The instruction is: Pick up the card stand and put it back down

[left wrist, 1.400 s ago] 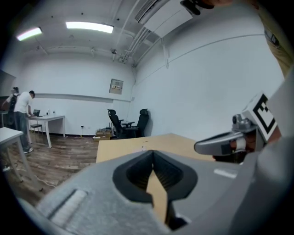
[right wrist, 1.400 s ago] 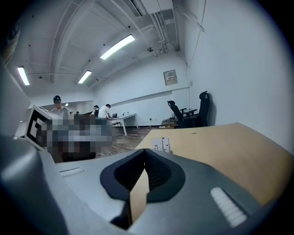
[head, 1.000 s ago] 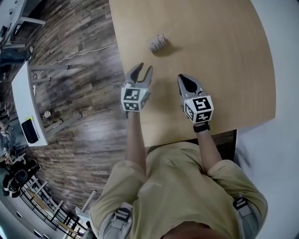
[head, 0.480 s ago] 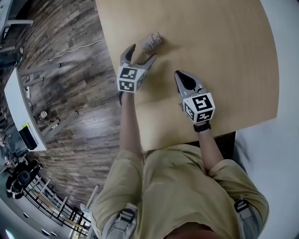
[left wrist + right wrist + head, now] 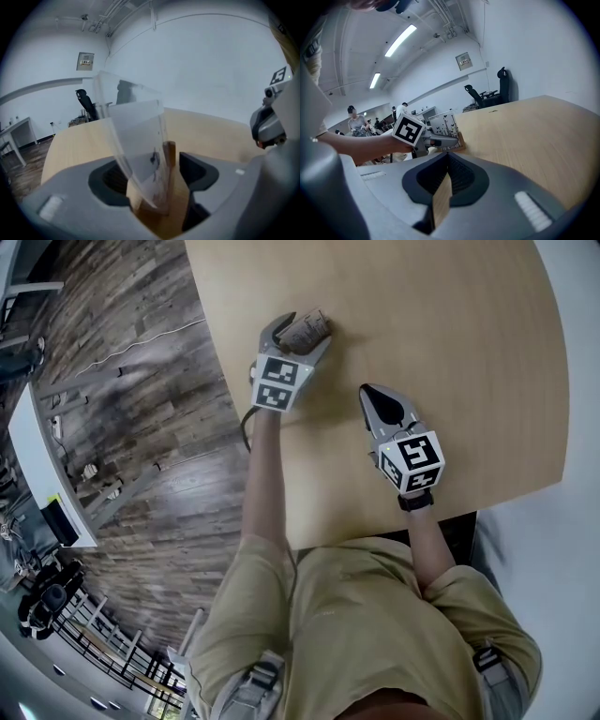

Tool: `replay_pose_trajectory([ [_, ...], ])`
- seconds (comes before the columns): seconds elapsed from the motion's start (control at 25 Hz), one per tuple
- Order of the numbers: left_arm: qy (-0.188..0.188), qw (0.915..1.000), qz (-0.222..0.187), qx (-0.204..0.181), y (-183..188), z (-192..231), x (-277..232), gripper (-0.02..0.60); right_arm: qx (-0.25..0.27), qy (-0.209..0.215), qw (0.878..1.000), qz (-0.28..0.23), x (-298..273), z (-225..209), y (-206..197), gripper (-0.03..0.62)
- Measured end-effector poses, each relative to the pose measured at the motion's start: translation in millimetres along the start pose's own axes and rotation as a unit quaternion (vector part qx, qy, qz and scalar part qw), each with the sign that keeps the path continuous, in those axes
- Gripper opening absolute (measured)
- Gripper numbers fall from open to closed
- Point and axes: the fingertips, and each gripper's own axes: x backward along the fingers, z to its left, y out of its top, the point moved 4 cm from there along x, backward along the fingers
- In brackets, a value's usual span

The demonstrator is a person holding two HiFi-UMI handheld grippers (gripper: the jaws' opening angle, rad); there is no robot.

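I see the left gripper's (image 5: 157, 180) jaws apart, just been closing. Clear card stand (image 5: 139, 140) upright between them on the wooden table (image 5: 215, 133), unpressed.

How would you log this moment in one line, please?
phase: pre-grasp | left claw: open, just narrowing, card stand between jaws, ungripped | right claw: shut, empty, over table
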Motion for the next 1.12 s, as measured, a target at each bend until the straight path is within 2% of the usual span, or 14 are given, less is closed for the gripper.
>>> replay_pose_trajectory([
  [0.16, 0.002, 0.9993, 0.031, -0.02, -1.6, -1.9, -10.0, 0.267, -0.007, -0.002, 1.0, 0.005, 0.7, -11.7, -5.5, 0.005],
  [0.32, -0.006, 0.9988, 0.049, -0.007, -10.5, 0.8, -15.8, 0.151, -0.019, -0.011, 1.0, -0.001, -5.6, -19.7, -0.8, 0.005],
  [0.4, 0.002, 0.9986, 0.052, -0.005, -14.1, 1.3, -14.8, 0.078, -0.024, -0.013, 1.0, -0.01, -6.6, -19.8, 3.3, 0.003],
  [0.68, 0.005, 0.9974, 0.052, 0.05, -13.9, -12.4, 25.3, 0.062, -0.006, -0.021, 0.999, -0.027, 16.4, 6.2, 19.1, 0.005],
  [0.92, 0.033, 0.9914, 0.012, 0.126, 0.4, -51.6, 99.7, 0.06, 0.013, -0.021, 0.999, -0.044, 62.2, 46.6, 26.5, 0.005],
  [1.12, 0.064, 0.9894, -0.031, 0.127, 27.4, -88.8, 182.8, 0.058, 0.048, 0.0, 0.996, -0.077, 106.1, 100.0, 49.4, 0.004],
])
